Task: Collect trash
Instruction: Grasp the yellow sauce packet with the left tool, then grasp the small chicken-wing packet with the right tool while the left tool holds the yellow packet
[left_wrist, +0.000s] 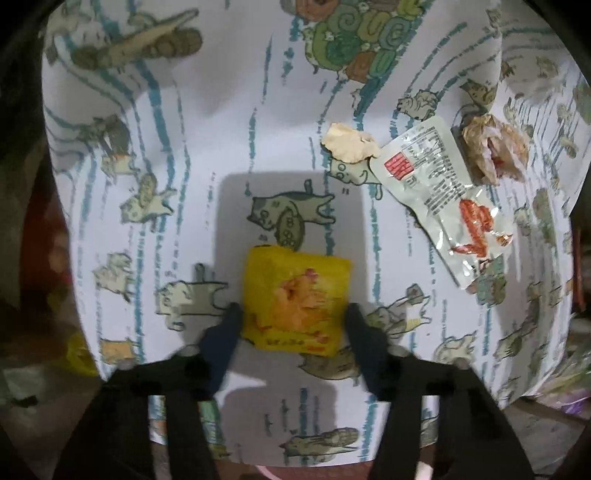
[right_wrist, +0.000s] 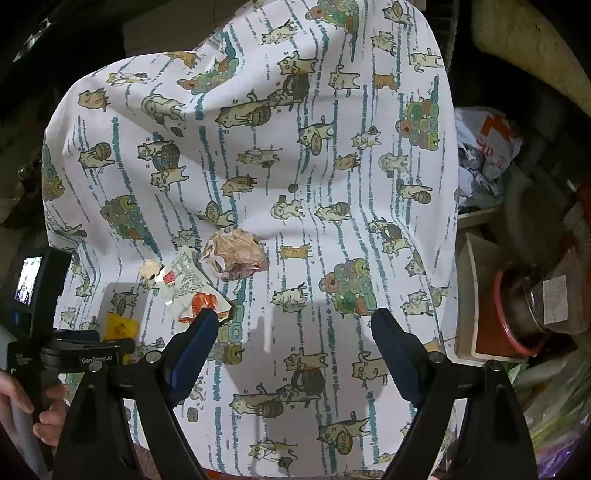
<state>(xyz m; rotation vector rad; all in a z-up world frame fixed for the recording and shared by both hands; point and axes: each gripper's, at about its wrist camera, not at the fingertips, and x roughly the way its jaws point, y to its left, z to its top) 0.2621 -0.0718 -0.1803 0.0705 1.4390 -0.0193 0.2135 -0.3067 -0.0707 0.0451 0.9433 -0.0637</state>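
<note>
my left gripper (left_wrist: 293, 314) pinches the small yellow printed packet (left_wrist: 295, 299) off the cat-patterned cloth (left_wrist: 184, 166); my right gripper (right_wrist: 295, 325) hovers wide open, empty, beside the crumpled brown paper wad (right_wrist: 240, 254).

The left gripper (left_wrist: 293, 312) points forward and down, its two fingers (left_wrist: 225, 334) closed in against the sides of a yellow packet (left_wrist: 295, 301). The right gripper (right_wrist: 295, 325) hangs higher with its jaws spread wide and nothing between them. The left hand (right_wrist: 26, 410) wraps the left gripper's handle, fingers curled around it.
</note>
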